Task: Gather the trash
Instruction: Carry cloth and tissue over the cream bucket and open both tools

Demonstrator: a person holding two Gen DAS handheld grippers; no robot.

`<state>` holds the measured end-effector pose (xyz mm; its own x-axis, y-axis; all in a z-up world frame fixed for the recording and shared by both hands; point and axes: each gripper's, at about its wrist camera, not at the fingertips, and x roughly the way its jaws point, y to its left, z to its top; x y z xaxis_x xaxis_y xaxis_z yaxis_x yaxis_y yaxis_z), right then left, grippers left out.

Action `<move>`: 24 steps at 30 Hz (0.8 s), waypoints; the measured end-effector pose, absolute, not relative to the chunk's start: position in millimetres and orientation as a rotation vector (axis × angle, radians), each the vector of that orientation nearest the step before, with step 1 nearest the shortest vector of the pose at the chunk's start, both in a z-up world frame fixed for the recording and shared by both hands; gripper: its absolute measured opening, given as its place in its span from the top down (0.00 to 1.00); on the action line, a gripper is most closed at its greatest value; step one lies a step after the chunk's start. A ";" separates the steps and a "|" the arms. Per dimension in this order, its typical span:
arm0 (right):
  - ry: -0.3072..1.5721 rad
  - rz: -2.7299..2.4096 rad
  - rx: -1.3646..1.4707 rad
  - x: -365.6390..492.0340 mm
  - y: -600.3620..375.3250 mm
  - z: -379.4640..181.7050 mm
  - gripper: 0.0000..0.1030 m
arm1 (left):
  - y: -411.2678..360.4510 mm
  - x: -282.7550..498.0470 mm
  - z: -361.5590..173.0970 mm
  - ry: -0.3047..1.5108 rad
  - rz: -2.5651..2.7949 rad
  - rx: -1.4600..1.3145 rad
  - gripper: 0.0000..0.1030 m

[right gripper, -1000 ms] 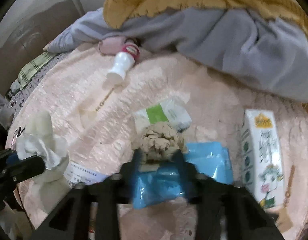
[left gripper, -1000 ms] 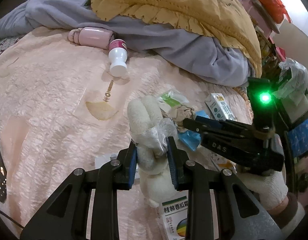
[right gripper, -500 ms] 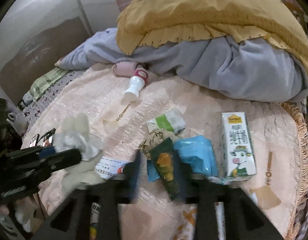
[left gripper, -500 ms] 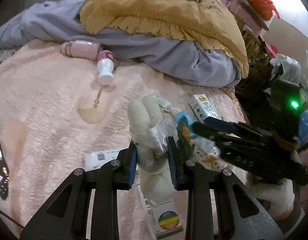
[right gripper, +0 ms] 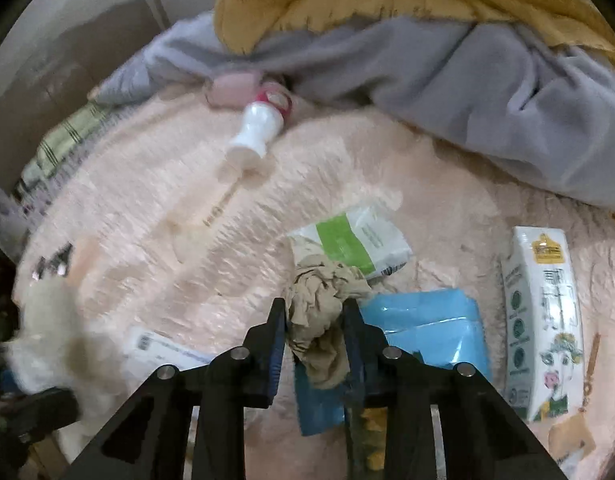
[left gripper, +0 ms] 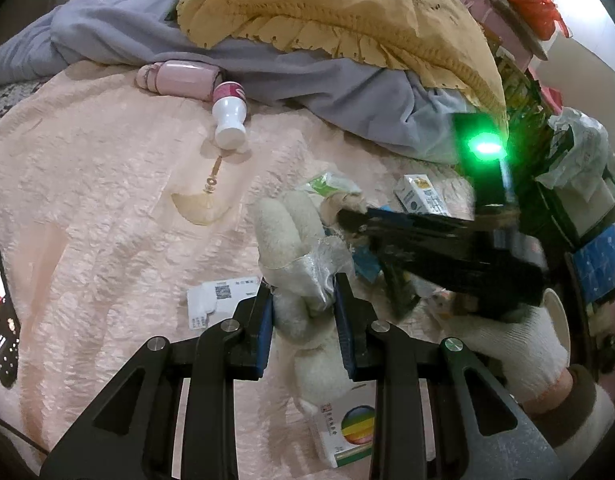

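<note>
Right gripper point(right gripper: 314, 332) closing on crumpled brown paper point(right gripper: 321, 304), lying on the pink bedspread point(right gripper: 147, 220) beside a blue packet point(right gripper: 427, 324). Light, soft, crushable: pinch across the bulk. Left gripper point(left gripper: 303, 312) clamped on a white bag point(left gripper: 303, 264), limp, slippery.

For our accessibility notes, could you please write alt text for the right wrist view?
The right gripper is closing on a crumpled brown paper wad above a pink bedspread, with a blue packet, a milk carton and a white bottle lying around.
</note>
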<state>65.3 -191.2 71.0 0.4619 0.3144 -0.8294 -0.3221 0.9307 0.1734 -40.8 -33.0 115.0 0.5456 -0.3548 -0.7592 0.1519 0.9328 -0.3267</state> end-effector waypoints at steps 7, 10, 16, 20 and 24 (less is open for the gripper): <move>0.847 0.480 0.077 8.8 -220.9 137.5 0.76 | -49.5 -48.2 128.9 0.924 -0.343 -0.246 0.75; 0.804 0.483 0.090 -21.9 -234.2 152.6 0.76 | -63.8 -55.8 138.0 0.908 -0.372 -0.237 0.75; 0.754 0.457 0.162 -66.7 -270.5 171.9 0.76 | -99.7 -73.3 156.9 0.883 -0.434 -0.200 0.75; 0.733 0.411 0.154 -96.9 -294.5 180.3 0.76 | -124.7 -83.0 168.3 0.868 -0.474 -0.176 0.75; 0.717 0.365 0.147 -124.3 -318.7 183.9 0.76 | -154.0 -94.7 175.6 0.862 -0.520 -0.143 0.75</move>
<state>-124.3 -318.7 183.9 0.6937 0.3754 -0.6147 -0.2757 0.9268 0.2549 -94.7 -154.0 175.6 0.5353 -0.4910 -0.6873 0.3782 0.8669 -0.3248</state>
